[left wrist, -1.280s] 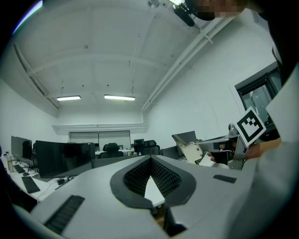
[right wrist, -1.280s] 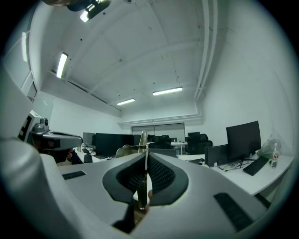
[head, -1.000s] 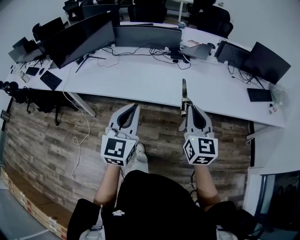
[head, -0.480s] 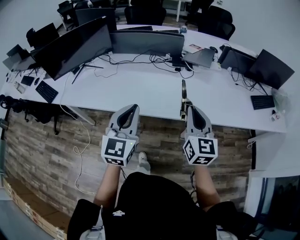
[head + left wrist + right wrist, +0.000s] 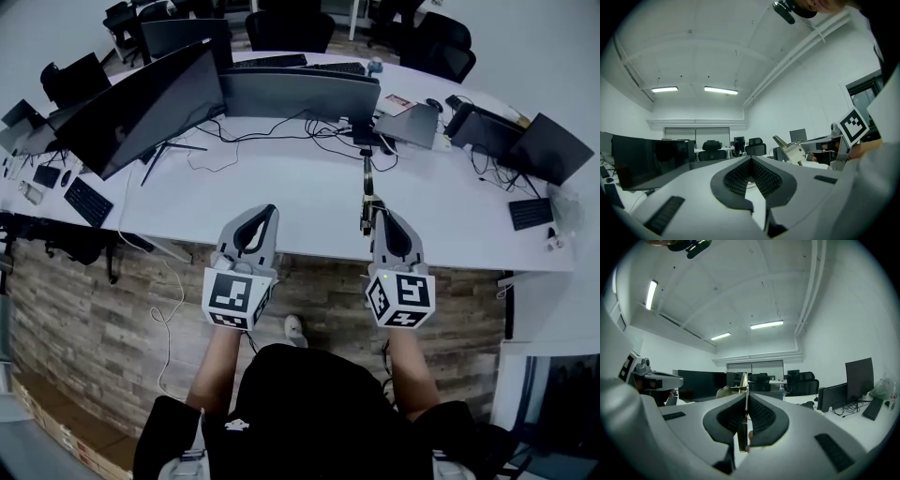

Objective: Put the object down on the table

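Two grippers of mine reach over the near edge of the white table (image 5: pixel 309 187). The left gripper (image 5: pixel 268 211) is pressed together, empty. The right gripper (image 5: pixel 374 214) pinches a thin metal object (image 5: pixel 367 183), perhaps a hinge, upright above the table. Monitors (image 5: pixel 291 94) crowd its far side.

Dark monitors (image 5: pixel 155 94), tangled cables (image 5: pixel 314 119), perhaps a laptop (image 5: pixel 412 124), wood-plank floor (image 5: pixel 84 300).

Head view from above the person (image 5: pixel 300 398), facing steeply down onto left gripper (image 5: pixel 269 210), right gripper (image 5: pixel 377 212) and white table (image 5: pixel 281 183), each gripper view close behind its own jaws, facing level across that table, the opposite gripper at its inner edge.
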The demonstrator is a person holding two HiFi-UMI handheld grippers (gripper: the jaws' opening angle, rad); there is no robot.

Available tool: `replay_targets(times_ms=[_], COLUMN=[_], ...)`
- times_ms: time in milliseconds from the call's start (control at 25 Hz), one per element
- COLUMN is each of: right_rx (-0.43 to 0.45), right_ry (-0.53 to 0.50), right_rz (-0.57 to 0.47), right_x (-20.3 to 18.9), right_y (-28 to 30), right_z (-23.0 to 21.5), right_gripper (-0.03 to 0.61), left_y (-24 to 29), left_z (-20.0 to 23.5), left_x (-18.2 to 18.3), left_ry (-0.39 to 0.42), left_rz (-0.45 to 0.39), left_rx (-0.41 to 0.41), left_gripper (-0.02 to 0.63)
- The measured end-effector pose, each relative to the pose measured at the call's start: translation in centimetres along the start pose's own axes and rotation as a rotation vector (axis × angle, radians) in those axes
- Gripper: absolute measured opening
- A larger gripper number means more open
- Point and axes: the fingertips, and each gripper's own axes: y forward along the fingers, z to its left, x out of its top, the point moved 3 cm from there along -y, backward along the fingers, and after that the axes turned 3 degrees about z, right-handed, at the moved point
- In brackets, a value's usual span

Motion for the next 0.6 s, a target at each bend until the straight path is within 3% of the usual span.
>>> replay_targets(times_ms=[360,600], right_rx=[0.006,0.014], right_ry=[-0.003,-0.010], right_rz=[0.043,0.081], right_x=[-1.5,-2.8], right_y=[5.7,8.0], right_z=[2.4,2.4], right_gripper=[0.026,0.026], left_y=[3.1,4.8], left_z=[4.8,5.7], left_x=[-2.2,-3.8], left_ry=[-0.022,-0.040], left_rz=[0.031,0.067], left_rx=[-0.019,-0.028], left_gripper=[0.014,0.014])
